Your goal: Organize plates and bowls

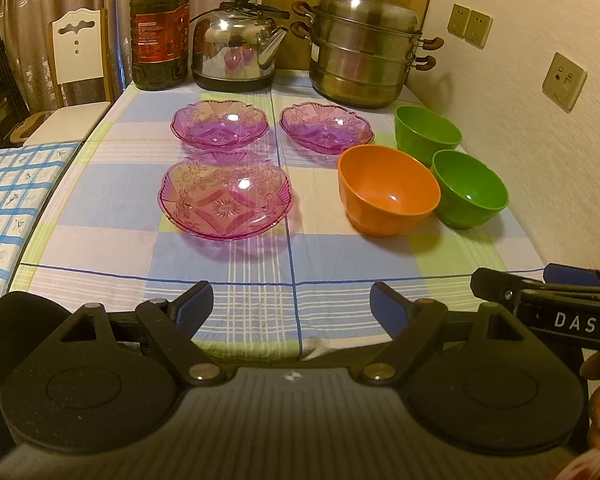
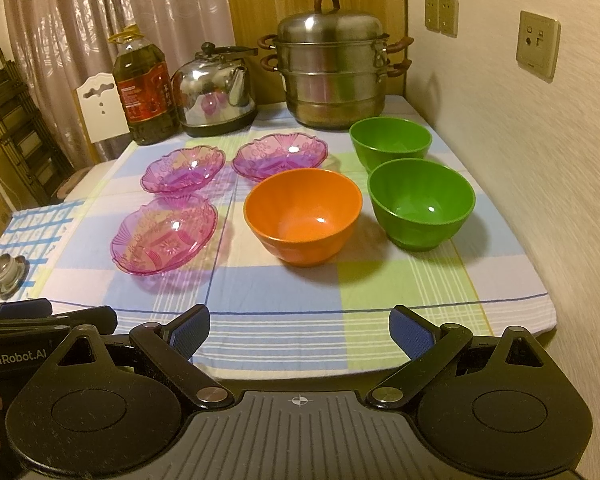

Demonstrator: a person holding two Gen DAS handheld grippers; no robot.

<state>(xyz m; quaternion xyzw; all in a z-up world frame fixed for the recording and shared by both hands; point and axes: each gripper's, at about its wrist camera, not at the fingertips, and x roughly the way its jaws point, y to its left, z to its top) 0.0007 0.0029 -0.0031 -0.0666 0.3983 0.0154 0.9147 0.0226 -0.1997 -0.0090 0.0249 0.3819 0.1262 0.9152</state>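
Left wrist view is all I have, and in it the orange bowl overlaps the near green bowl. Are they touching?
Observer: No. In the right wrist view the orange bowl and the near green bowl stand apart, with the tablecloth showing between them.
Operator: Is the other gripper open? I only see its side.
Observer: Yes. The right gripper is open, its fingers spread wide, and it holds nothing.
Operator: Is there anything past my left edge?
Observer: A small metal object sits on the blue checked cloth. I cannot tell what it is.
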